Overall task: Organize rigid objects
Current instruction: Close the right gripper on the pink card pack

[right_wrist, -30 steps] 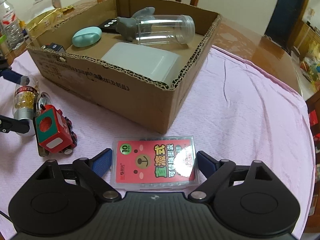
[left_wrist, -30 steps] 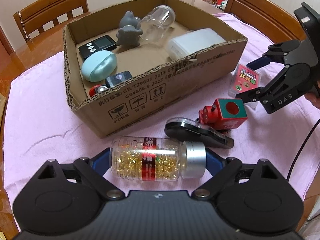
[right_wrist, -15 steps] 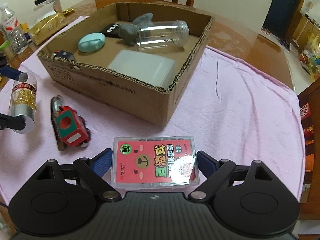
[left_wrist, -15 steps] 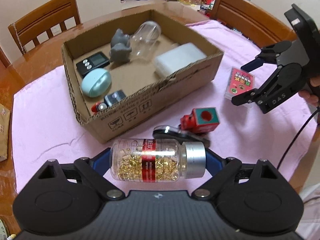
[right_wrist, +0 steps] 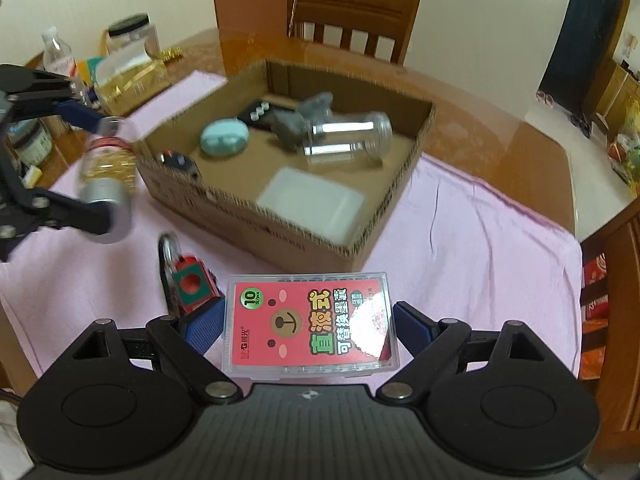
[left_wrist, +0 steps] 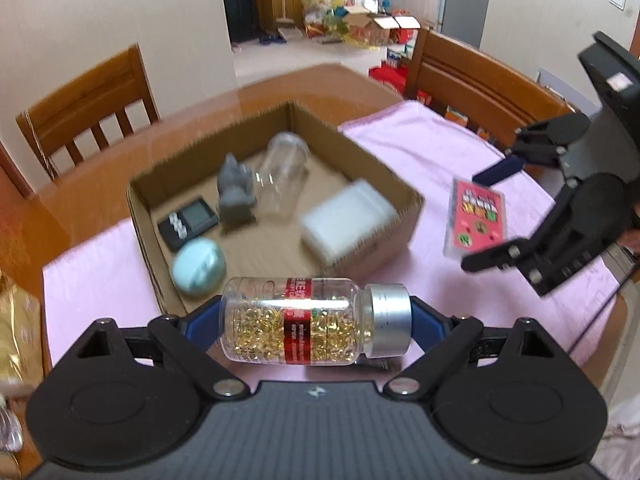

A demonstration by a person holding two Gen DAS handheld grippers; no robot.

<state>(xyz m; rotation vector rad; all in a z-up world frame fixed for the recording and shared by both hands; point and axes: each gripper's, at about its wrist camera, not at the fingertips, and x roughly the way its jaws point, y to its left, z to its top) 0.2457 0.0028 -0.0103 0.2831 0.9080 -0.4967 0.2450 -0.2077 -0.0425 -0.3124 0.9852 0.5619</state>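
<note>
My left gripper [left_wrist: 316, 322] is shut on a clear pill bottle [left_wrist: 308, 322] of gold capsules with a silver cap, held sideways in the air above the near wall of the cardboard box [left_wrist: 412, 200]. It also shows in the right wrist view [right_wrist: 106, 176]. My right gripper [right_wrist: 308, 326] is shut on a pink card case [right_wrist: 312, 326], held above the pink cloth near the box's corner. The case shows in the left wrist view [left_wrist: 478, 220]. The box holds a clear jar [right_wrist: 346, 142], a grey figure [left_wrist: 236, 190], a teal case [left_wrist: 198, 272], a black timer [left_wrist: 188, 224] and a white box [left_wrist: 346, 226].
A red and green toy block [right_wrist: 192, 284] and a black magnifier [right_wrist: 168, 256] lie on the pink cloth [right_wrist: 472, 248] in front of the box. Wooden chairs [left_wrist: 92, 108] stand around the table. Bottles and a gold packet [right_wrist: 128, 80] sit at the far left.
Both grippers have risen with their loads. The left one has carried the pill bottle up from the cloth to above the box's near wall. The card case is higher too.
</note>
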